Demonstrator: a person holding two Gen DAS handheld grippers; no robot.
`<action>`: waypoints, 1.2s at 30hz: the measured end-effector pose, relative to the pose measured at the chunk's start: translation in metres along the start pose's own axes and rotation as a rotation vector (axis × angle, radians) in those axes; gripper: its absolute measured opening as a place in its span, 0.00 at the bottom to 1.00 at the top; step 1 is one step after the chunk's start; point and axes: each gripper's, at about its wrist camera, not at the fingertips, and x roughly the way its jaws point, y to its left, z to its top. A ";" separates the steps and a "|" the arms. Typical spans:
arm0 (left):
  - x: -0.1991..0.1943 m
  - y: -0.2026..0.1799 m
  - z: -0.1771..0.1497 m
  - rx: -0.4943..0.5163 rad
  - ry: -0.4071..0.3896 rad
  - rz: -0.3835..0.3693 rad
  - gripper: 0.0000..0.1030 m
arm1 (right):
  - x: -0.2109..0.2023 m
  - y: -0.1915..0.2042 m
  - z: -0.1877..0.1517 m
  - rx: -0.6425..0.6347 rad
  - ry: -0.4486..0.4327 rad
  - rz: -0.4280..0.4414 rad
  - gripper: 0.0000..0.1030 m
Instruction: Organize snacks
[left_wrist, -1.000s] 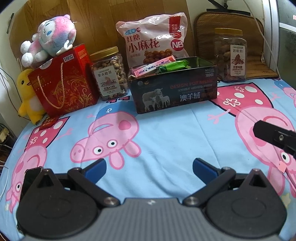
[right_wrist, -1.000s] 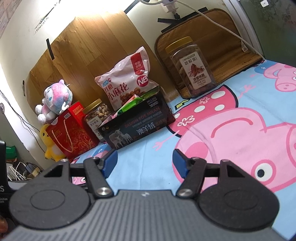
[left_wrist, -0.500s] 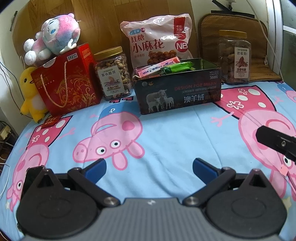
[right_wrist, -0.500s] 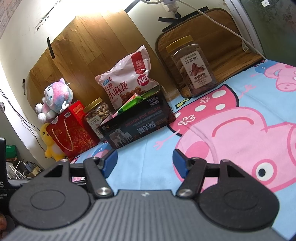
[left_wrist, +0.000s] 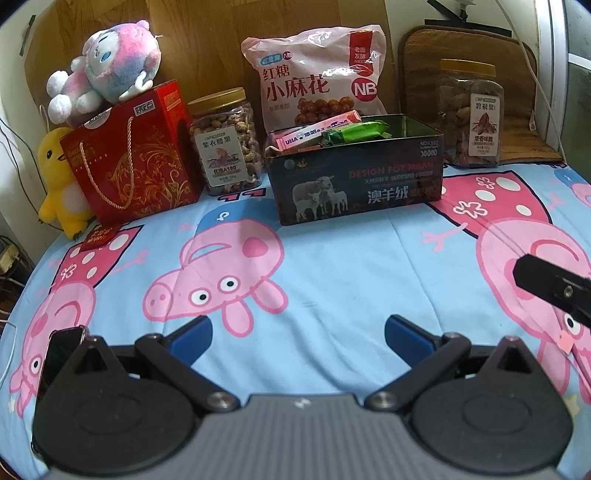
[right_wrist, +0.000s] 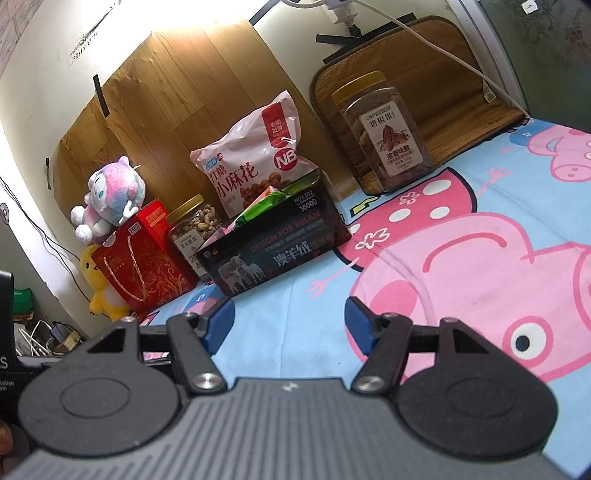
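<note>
Cartoon-pig sheet (left_wrist: 332, 266) covers surface, wood panel behind. Dark tin box (left_wrist: 354, 177) at upper centre of left view, snack packets (left_wrist: 332, 133) inside, sticking above rim. Pink snack bag (left_wrist: 317, 74) upright behind box. Nut jar (left_wrist: 225, 140) just left of box, red gift bag (left_wrist: 133, 158) further left, pink plush (left_wrist: 103, 70) on top of it. Second jar (left_wrist: 471, 114) at upper right. Left claw (left_wrist: 297, 334) wide open, empty, low over sheet. Right claw (right_wrist: 290, 319) wide open, empty.
</note>
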 end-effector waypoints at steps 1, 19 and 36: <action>0.000 0.000 0.000 -0.003 0.001 -0.003 1.00 | 0.000 0.000 0.000 0.000 0.000 0.000 0.66; 0.001 -0.001 0.006 -0.021 0.007 -0.033 1.00 | 0.000 0.000 0.000 -0.002 -0.001 0.000 0.66; 0.004 -0.001 0.011 -0.033 -0.001 -0.015 1.00 | 0.002 -0.004 0.001 0.001 0.002 -0.002 0.66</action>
